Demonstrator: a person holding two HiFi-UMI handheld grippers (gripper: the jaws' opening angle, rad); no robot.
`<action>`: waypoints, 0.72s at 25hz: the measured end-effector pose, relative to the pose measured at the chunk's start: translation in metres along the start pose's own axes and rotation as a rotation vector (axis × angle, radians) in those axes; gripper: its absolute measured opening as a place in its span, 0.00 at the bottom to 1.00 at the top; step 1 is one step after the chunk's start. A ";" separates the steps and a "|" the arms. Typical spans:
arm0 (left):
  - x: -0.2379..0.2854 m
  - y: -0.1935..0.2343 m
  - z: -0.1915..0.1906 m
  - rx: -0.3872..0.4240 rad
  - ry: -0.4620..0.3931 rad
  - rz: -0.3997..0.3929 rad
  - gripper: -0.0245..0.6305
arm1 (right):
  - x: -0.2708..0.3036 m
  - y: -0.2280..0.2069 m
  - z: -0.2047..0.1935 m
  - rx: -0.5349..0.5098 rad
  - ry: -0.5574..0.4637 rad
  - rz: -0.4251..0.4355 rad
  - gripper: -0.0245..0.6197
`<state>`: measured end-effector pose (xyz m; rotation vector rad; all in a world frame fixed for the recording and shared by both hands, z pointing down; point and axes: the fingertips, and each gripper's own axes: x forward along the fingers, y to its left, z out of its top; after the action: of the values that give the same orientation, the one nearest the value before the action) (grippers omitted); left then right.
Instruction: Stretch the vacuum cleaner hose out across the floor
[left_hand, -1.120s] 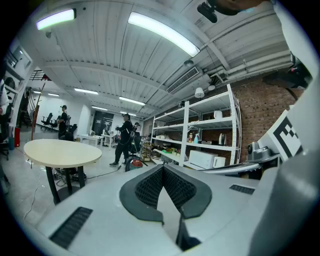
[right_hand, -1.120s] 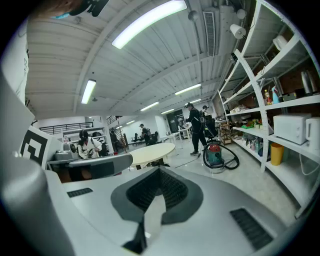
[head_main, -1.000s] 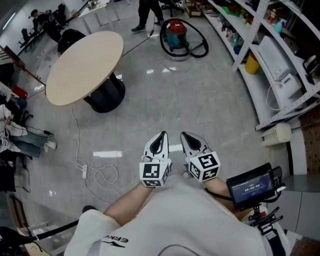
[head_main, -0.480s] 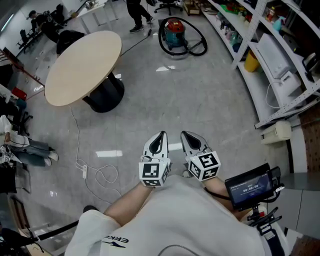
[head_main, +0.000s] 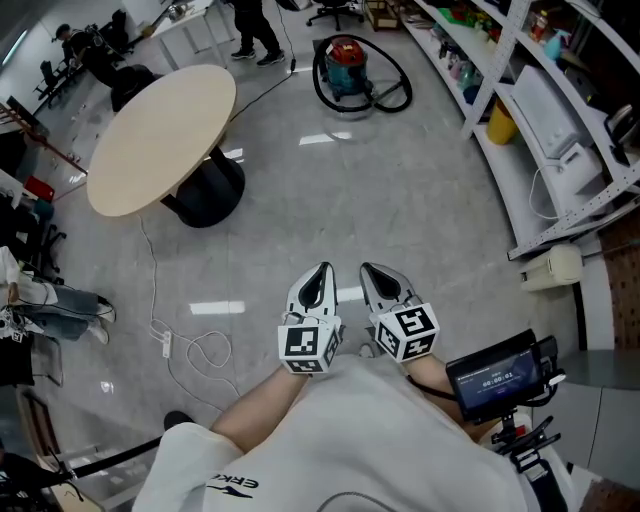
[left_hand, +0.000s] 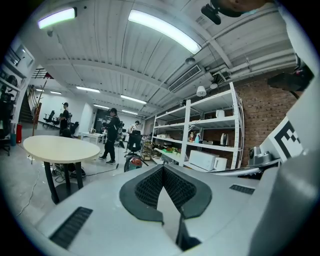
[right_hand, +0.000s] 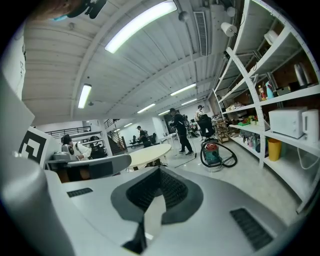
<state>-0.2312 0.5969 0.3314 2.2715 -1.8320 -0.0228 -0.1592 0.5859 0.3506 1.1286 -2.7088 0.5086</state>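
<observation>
Left gripper (head_main: 321, 272) and right gripper (head_main: 374, 272) side by side near chest, jaws of both pressed together, nothing in them. Vacuum (head_main: 347, 62) far ahead, hose (head_main: 408, 90) looped round it, near shelves (head_main: 530, 150) lining the right edge. Round table (head_main: 160, 135) at left. Bare floor (head_main: 400, 200) between. Loose cable (head_main: 205, 350) low left.
</observation>
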 end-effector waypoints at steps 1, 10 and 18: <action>0.004 -0.004 -0.001 -0.002 -0.001 0.004 0.04 | -0.001 -0.006 0.000 0.002 0.001 0.003 0.02; 0.042 -0.021 -0.006 -0.021 0.041 -0.020 0.04 | 0.006 -0.047 0.007 0.020 0.019 0.004 0.02; 0.124 0.011 0.002 -0.017 0.046 -0.051 0.04 | 0.071 -0.096 0.028 0.023 0.030 -0.033 0.02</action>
<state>-0.2147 0.4744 0.3472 2.2877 -1.7440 0.0059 -0.1414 0.4658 0.3683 1.1603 -2.6610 0.5483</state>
